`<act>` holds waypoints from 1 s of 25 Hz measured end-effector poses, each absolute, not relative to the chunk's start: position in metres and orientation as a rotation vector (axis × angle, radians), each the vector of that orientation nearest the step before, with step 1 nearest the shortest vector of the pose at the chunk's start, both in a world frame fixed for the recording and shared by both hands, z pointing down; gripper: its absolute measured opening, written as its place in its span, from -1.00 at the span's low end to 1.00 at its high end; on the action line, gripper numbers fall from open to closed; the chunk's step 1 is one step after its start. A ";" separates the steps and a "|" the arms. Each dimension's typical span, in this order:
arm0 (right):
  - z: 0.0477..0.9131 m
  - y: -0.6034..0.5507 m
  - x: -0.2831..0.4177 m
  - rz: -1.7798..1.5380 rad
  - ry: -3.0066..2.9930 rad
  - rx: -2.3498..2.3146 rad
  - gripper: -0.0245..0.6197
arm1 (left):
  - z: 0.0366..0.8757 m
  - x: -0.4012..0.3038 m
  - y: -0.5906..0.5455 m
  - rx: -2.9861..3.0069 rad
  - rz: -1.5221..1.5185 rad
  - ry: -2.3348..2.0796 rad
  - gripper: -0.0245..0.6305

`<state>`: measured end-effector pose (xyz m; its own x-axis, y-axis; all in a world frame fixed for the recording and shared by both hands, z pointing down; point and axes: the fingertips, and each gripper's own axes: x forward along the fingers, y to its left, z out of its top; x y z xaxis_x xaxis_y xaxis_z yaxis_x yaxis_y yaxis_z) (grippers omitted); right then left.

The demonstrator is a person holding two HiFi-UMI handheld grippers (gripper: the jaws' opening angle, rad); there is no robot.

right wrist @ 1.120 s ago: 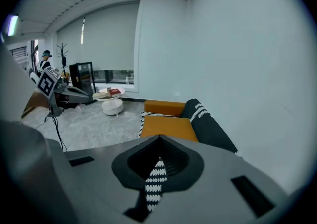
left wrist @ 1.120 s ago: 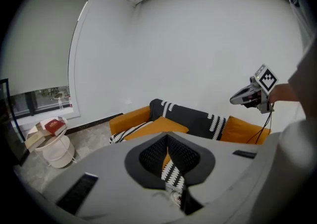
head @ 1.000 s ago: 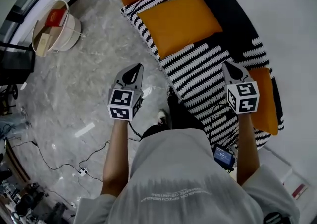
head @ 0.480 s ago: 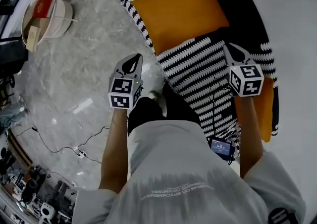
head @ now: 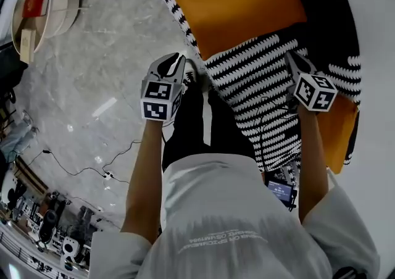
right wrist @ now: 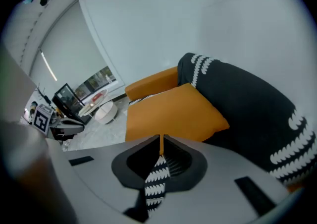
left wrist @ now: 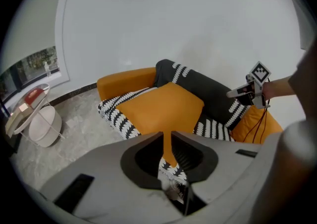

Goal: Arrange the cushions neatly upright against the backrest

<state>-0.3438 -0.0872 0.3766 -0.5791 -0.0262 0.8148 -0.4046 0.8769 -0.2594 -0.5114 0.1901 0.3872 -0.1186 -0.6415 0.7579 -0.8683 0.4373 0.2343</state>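
The big orange cushion lies flat on the seat of the striped sofa, toward its far end. A second cushion sits at the near end, partly hidden behind the person's right arm. Both look light and floppy, so a corner or seam edge should give a surer hold than the yielding middle. The left gripper, just off the seat's front edge, has just been opening its jaws, leaving a narrow, empty gap. The right gripper, above the seat, has its jaws pressed together on nothing. I cannot tell whether the orange block at the far end is an armrest or a cushion.
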 end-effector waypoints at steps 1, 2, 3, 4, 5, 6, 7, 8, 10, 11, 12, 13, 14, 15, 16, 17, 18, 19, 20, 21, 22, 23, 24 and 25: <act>0.387 -0.093 -0.341 0.559 -2.130 0.340 -0.91 | 0.395 -0.511 0.191 1.282 0.342 -1.823 -0.69; 0.398 -0.099 -0.338 0.599 -2.120 0.371 -0.90 | 0.403 -0.512 0.192 1.277 0.344 -1.806 -0.68; 0.408 -0.104 -0.336 0.648 -2.111 0.396 -0.87 | 0.412 -0.513 0.192 1.273 0.348 -1.792 -0.67; 0.420 -0.108 -0.334 0.701 -2.100 0.414 -0.80 | 0.420 -0.514 0.192 1.271 0.354 -1.776 -0.65; 0.432 -0.110 -0.332 0.761 -2.085 0.426 -0.76 | 0.430 -0.513 0.192 1.271 0.361 -1.758 -0.63; 0.445 -0.112 -0.330 0.830 -2.066 0.437 -0.74 | 0.440 -0.511 0.191 1.271 0.367 -1.736 -0.61; 0.457 -0.113 -0.328 0.906 -2.048 0.446 -0.70 | 0.450 -0.509 0.189 1.269 0.368 -1.712 -0.58; 0.468 -0.113 -0.326 0.980 -2.031 0.452 -0.67 | 0.460 -0.506 0.187 1.264 0.360 -1.689 -0.54; 0.485 -0.115 -0.325 1.070 -2.006 0.457 -0.66 | 0.476 -0.503 0.181 1.230 0.305 -1.666 -0.48; 0.493 -0.117 -0.324 1.083 -1.996 0.455 -0.66 | 0.483 -0.503 0.178 1.204 0.267 -1.665 -0.48; 0.500 -0.119 -0.325 1.088 -1.988 0.449 -0.66 | 0.490 -0.502 0.175 1.181 0.234 -1.664 -0.48; 0.507 -0.120 -0.327 1.091 -1.980 0.440 -0.66 | 0.497 -0.501 0.173 1.165 0.213 -1.660 -0.45; 0.514 -0.121 -0.329 1.097 -1.974 0.433 -0.62 | 0.505 -0.498 0.171 1.156 0.203 -1.650 -0.43; 0.522 -0.122 -0.332 1.105 -1.969 0.427 -0.61 | 0.513 -0.494 0.169 1.152 0.201 -1.636 -0.41; 0.530 -0.123 -0.335 1.115 -1.964 0.425 -0.61 | 0.521 -0.490 0.168 1.149 0.201 -1.618 -0.39; 0.537 -0.126 -0.338 1.129 -1.959 0.428 -0.61 | 0.529 -0.485 0.168 1.145 0.201 -1.600 -0.38; 0.545 -0.130 -0.341 1.149 -1.956 0.437 -0.60 | 0.536 -0.480 0.169 1.140 0.201 -1.582 -0.36; 0.552 -0.137 -0.344 1.178 -1.954 0.454 -0.56 | 0.544 -0.475 0.170 1.135 0.201 -1.566 -0.35; 0.558 -0.146 -0.347 1.213 -1.957 0.479 -0.54 | 0.551 -0.471 0.169 1.133 0.202 -1.551 -0.34; 0.563 -0.157 -0.349 1.252 -1.962 0.511 -0.51 | 0.558 -0.467 0.168 1.135 0.205 -1.537 -0.33; 0.565 -0.168 -0.350 1.291 -1.968 0.545 -0.49 | 0.564 -0.462 0.167 1.138 0.212 -1.523 -0.33; 0.567 -0.178 -0.349 1.327 -1.971 0.575 -0.45 | 0.568 -0.457 0.167 1.142 0.220 -1.506 -0.33; 0.568 -0.186 -0.349 1.357 -1.973 0.597 -0.43 | 0.573 -0.452 0.168 1.146 0.229 -1.487 -0.33; 0.569 -0.191 -0.350 1.378 -1.975 0.610 -0.40 | 0.577 -0.448 0.170 1.151 0.238 -1.468 -0.32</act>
